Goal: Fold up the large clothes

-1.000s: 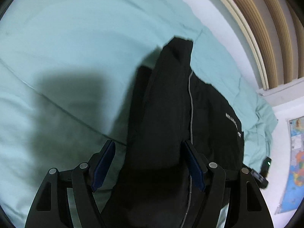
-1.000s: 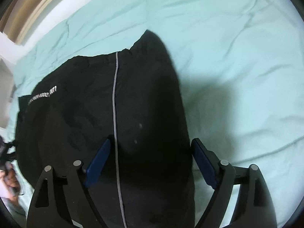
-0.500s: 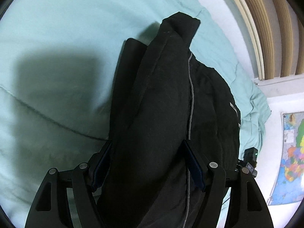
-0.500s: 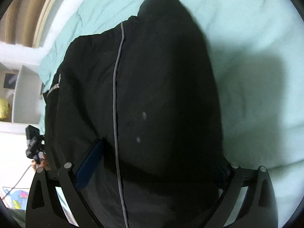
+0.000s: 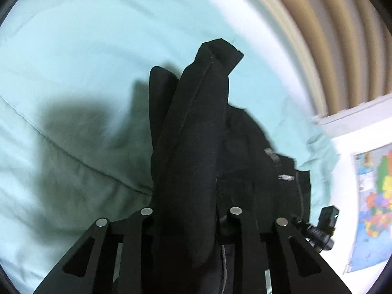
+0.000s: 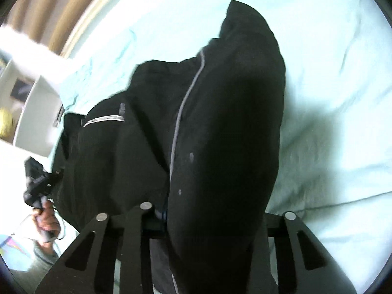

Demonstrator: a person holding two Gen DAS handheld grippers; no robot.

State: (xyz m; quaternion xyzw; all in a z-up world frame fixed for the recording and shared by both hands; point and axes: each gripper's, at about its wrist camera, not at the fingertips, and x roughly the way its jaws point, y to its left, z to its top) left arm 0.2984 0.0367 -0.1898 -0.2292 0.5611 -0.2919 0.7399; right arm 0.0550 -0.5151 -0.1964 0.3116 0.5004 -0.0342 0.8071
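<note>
Left wrist view shows the left gripper (image 5: 188, 223) clamped on a bunched fold of the black garment (image 5: 196, 147), whose far end rises off the green sheet (image 5: 73, 49) with the rest trailing right toward the wall map (image 5: 374, 196). Right wrist view shows the right gripper (image 6: 215, 218) gripping a wider swath of the garment (image 6: 220, 122), cloth filling the gap between its jaws; the grey piping (image 6: 180, 112) runs up the middle. The step in hand looks like lifting one edge to carry it over. To do it well, both grippers should probably rise level and travel together, keeping the held edge taut so the piping stays straight, then lower onto the sheet before letting go. Uneven height would likely skew the fold.
</note>
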